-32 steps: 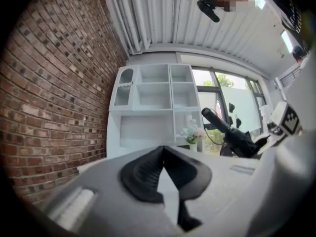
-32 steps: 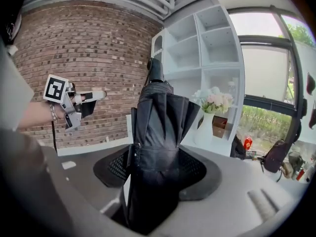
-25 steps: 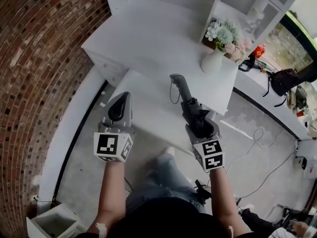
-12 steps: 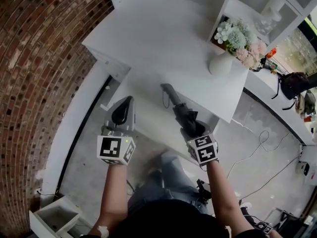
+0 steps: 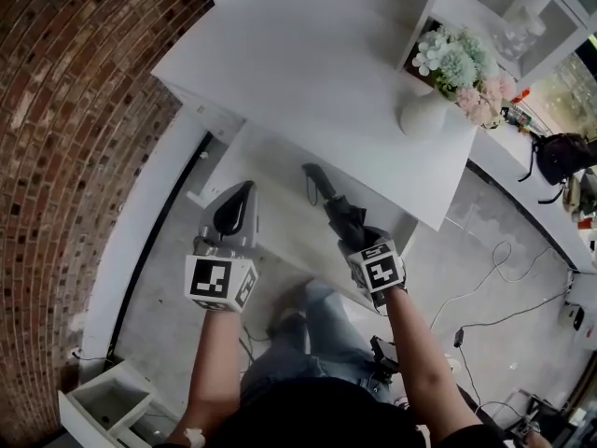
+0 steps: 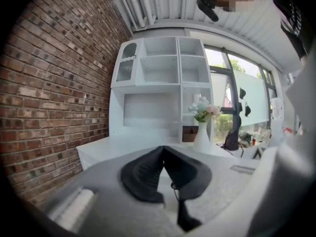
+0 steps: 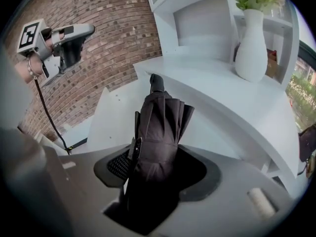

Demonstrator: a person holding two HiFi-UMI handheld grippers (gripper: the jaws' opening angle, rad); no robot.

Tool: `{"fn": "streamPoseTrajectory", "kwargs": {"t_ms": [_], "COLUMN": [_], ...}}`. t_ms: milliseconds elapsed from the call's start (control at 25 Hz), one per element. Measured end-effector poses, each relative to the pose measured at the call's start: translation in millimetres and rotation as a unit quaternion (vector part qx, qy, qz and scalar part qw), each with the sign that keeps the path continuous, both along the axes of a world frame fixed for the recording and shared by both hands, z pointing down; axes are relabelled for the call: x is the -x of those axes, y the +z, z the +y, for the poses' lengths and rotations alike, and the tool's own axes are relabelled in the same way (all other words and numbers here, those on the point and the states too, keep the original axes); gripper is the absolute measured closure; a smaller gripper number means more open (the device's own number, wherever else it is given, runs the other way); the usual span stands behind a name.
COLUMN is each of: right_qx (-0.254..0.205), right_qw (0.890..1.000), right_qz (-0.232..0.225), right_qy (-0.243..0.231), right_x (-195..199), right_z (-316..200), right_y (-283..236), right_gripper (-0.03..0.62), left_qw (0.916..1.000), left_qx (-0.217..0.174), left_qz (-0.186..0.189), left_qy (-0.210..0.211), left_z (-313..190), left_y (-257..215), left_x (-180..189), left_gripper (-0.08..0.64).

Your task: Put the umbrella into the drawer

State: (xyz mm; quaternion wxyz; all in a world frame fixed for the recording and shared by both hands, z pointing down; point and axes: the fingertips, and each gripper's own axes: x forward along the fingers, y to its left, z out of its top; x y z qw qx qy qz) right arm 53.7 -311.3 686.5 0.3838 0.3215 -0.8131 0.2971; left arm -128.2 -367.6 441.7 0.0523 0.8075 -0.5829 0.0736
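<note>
— State of the right gripper (image 7: 157, 168)?
— Clamped on the folded dark grey fabric umbrella (image 5: 336, 208) at its canopy end, with the black handle end aimed away toward 11 o'clock in the head view.

— Location of the umbrella?
— Held over the open white drawer (image 5: 270, 180), pulled out from under the flat white desk top (image 5: 308, 63). Lying along the drawer's right half. Contact with the drawer floor: cannot tell.

— State of the left gripper (image 6: 161, 152)?
— Closed tip to tip, with nothing between the black pads. Held at 9 o'clock of the right gripper, well apart from the umbrella, near the drawer's left side.

— Surroundings noted?
— White ceramic vase of pale flowers (image 5: 424, 115) standing upright on the desk top, at 1 o'clock of the umbrella. Red brick wall (image 5: 65, 157) running along 9 o'clock. White open-shelf unit (image 6: 158, 68) mounted behind the desk top at 12 o'clock.
</note>
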Motion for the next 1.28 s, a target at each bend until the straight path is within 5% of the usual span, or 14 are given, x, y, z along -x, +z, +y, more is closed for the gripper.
{"fn": "streamPoseTrajectory", "kwargs": {"t_ms": [720, 1280], "right_qx": [0.095, 0.197], "right_qw": [0.994, 0.972], "right_qz": [0.030, 0.084], "right_qy": [0.044, 0.098], "right_x": [-7.1, -27.6], "right_z": [-2.6, 26.7], "right_y": [50.3, 74.4], "right_gripper": [0.334, 0.334], "left_qw": [0.9994, 0.9990], "left_qx": [0.017, 0.014], "left_qz": [-0.029, -0.034], "left_qy": [0.014, 0.025], "left_z": [15.3, 35.2], "left_y": [4.2, -3.0], "left_x": [-5.7, -7.6], "left_gripper": [0.561, 0.561]}}
